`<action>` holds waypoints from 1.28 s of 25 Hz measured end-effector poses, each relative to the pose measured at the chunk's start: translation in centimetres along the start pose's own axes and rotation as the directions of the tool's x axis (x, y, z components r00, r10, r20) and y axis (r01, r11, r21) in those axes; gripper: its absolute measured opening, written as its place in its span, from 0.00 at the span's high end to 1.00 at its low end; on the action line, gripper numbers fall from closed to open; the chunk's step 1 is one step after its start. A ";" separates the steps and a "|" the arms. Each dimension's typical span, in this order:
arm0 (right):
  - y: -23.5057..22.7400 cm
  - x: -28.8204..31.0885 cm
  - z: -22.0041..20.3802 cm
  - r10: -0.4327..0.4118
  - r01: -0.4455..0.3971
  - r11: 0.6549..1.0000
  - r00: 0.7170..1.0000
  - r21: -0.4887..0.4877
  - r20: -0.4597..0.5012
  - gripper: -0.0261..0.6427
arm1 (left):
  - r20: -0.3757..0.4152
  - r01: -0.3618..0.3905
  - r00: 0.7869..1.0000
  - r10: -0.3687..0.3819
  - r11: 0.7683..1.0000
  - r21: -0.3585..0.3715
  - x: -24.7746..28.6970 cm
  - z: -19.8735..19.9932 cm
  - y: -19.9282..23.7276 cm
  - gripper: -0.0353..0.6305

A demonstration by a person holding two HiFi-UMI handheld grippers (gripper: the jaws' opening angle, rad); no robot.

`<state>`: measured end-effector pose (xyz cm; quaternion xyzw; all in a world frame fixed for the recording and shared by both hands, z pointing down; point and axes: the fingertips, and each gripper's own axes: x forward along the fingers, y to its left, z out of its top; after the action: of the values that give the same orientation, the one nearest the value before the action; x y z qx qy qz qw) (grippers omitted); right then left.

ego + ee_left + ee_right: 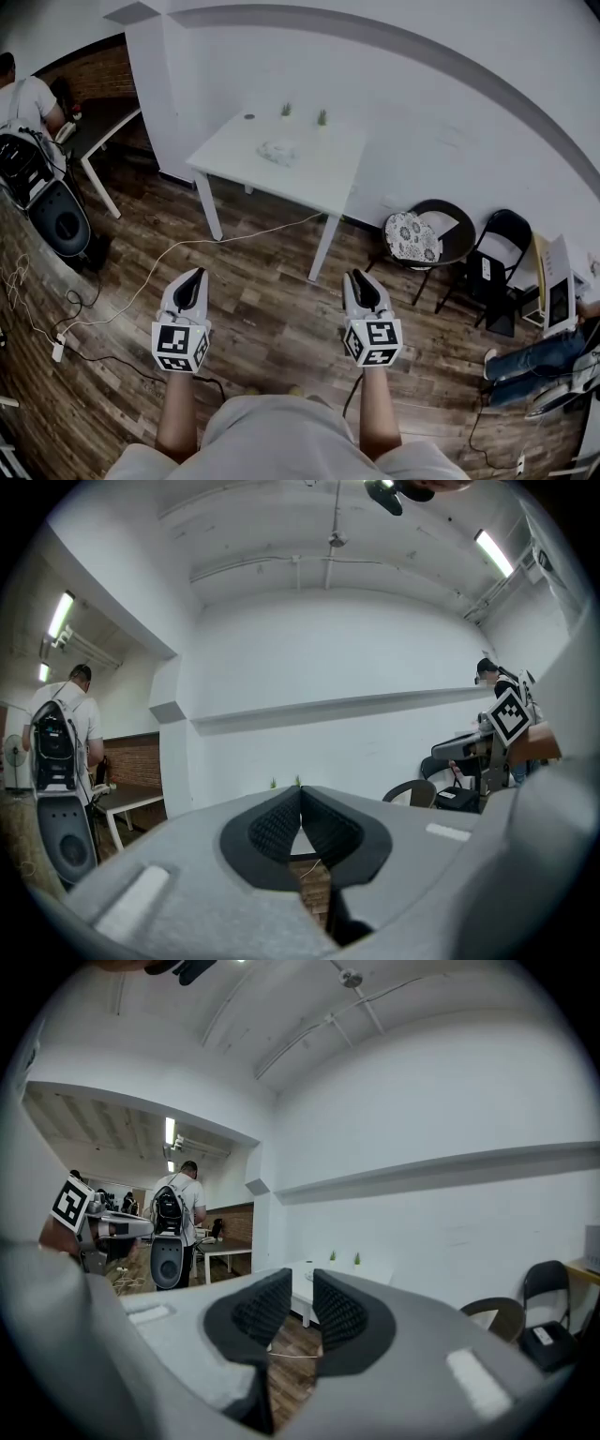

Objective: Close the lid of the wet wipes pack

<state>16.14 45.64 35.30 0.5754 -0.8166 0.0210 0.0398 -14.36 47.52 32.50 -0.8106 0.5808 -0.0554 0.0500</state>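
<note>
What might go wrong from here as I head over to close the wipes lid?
1. A white cable runs across the floor between you and the table. You might trip on it on the way over.
2. Two small plants stand just beyond the pack, so a long reach could knock them over.
3. The pack looks too small from here to tell how its lid lies.

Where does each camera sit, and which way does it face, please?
Head view: on the wearer's head, looking steeply down at wooden floor and white table; both forearms, left gripper and right gripper show.
Left gripper view: on the left gripper, facing the far wall over its shut jaws.
Right gripper view: on the right gripper, facing the table between slightly parted jaws.
Shared: both gripper views show the table's small plants and a person wearing a backpack.
</note>
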 end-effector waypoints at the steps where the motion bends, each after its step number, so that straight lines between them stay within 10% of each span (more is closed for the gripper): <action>1: 0.1 0.1 0.0 0.001 -0.001 1.000 1.000 -0.001 -0.001 0.87 | 0.000 0.001 1.000 -0.001 1.000 0.000 0.0 0.0 0.0 0.93; 32: 4.1 4.4 -1.4 -0.028 0.028 1.000 0.999 0.008 -0.030 0.87 | -0.023 0.065 0.998 -0.065 0.997 -0.031 1.1 -3.8 4.6 0.93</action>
<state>10.86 43.00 37.13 0.5865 -0.8078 0.0323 0.0498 -18.88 44.89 35.58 -0.8290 0.5555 -0.0577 0.0290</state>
